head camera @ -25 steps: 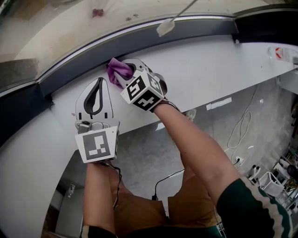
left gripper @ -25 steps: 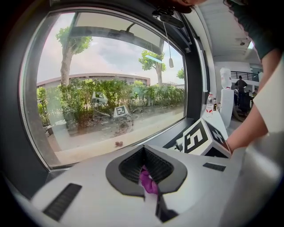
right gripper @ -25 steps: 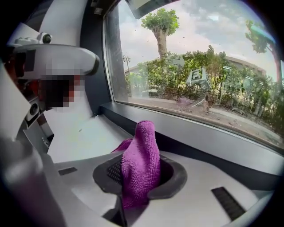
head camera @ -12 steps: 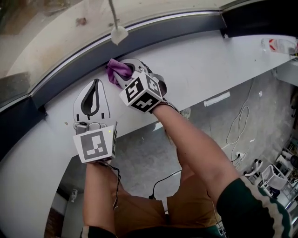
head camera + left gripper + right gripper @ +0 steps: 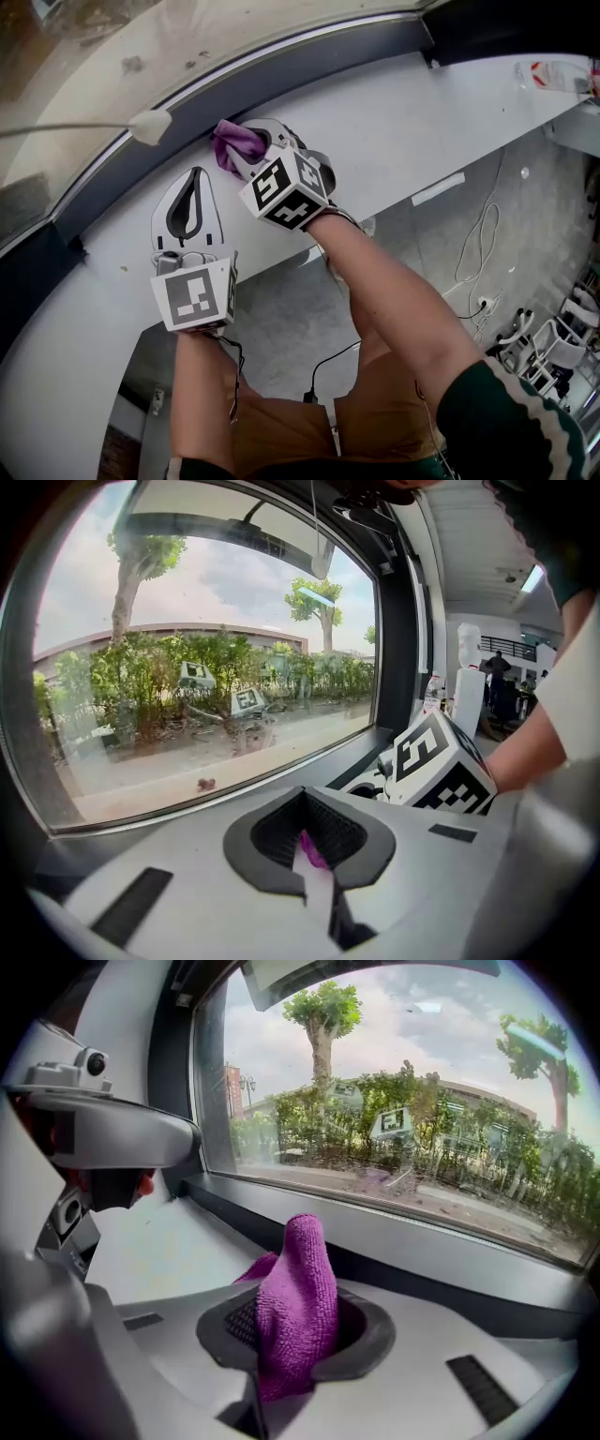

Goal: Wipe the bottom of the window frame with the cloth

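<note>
The white cord pull (image 5: 150, 125) swings left along the window frame (image 5: 319, 67). A second ago it hung to the right of my cloth (image 5: 236, 141), then just beyond it. Now it is left of it, its cord nearly level.

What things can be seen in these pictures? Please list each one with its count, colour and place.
Cloth: one, purple, clamped in the right gripper, at the window frame.
Window frame: one, dark grey, bottom bar along the glass.
Glass: one pane, clear, trees and bushes behind it.
Sill: one, white, below the window frame.
Cord pull: one, white, in front of the glass.
Cables: a few, white and black, on the grey floor below.
Left gripper: one, grey, jaws together, lying on the sill.
Right gripper: one, grey, jaws shut on the cloth.
Forearms: two, bare, behind the grippers.
</note>
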Motion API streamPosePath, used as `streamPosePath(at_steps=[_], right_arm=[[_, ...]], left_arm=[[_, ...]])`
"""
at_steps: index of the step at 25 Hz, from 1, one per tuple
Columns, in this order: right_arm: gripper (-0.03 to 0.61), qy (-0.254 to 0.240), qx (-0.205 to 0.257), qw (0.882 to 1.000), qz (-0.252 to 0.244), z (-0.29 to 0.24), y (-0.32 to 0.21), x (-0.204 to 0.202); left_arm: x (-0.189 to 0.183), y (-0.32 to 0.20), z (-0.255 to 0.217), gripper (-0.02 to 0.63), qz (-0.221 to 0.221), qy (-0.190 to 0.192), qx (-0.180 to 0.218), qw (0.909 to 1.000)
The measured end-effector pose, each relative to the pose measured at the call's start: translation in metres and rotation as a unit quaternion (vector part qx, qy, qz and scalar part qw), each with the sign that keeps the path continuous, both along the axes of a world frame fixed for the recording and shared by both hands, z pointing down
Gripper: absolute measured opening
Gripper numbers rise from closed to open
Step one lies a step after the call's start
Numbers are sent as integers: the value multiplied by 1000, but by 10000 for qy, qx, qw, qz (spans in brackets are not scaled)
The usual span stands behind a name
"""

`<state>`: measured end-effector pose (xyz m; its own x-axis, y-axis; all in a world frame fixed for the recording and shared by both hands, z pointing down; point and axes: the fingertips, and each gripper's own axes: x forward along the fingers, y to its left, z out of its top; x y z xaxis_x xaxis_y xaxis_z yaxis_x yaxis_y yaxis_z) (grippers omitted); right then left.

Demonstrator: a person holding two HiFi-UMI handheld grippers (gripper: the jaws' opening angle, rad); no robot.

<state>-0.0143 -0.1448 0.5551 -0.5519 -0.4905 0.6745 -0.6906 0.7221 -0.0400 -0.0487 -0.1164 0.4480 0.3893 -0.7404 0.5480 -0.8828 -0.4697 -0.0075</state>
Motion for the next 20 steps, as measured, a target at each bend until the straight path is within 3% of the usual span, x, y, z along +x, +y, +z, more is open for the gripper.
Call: streamPosePath(at_steps=[20], right_arm=[[100,121,109,9993,349,1,-15,90]], left_arm=[[93,-17,16,8,689,152,59,9975]])
